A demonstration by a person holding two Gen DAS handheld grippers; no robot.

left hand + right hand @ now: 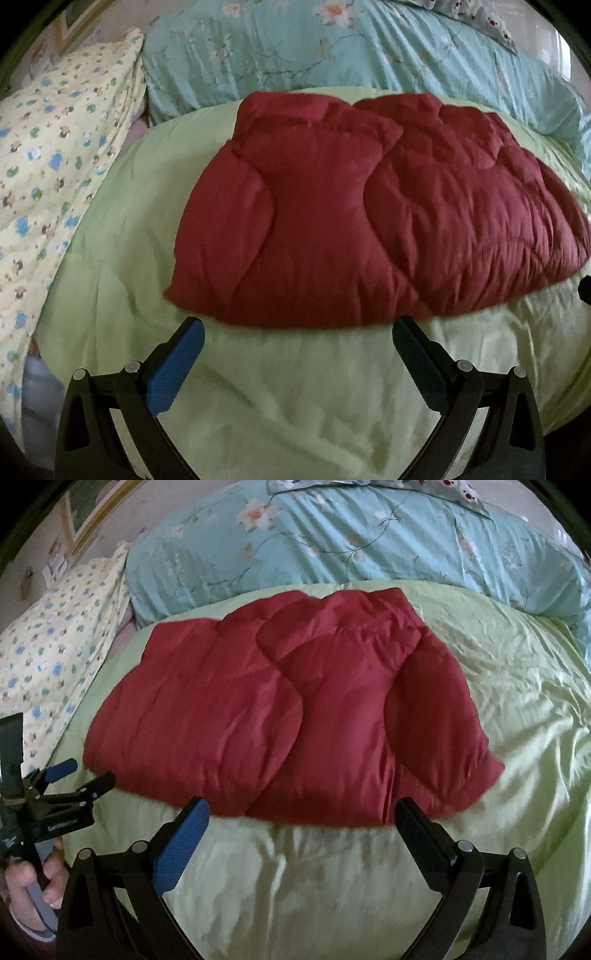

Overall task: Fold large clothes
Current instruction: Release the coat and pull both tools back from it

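A dark red padded jacket (pixel 332 221) lies folded on a light green bedsheet (pixel 277 387), with its sleeves laid over the body. It also shows in the right wrist view (pixel 288 723). My left gripper (pixel 297 332) is open and empty, its fingertips just short of the jacket's near edge. My right gripper (pixel 301 812) is open and empty, also just short of the near edge. The left gripper (pixel 85 773) shows from the side at the left of the right wrist view, open, held by a hand.
A teal floral duvet (pixel 351 48) is bunched along the back of the bed. A yellow patterned pillow (pixel 55 166) lies at the left. Green sheet (pixel 517 701) stretches to the right of the jacket.
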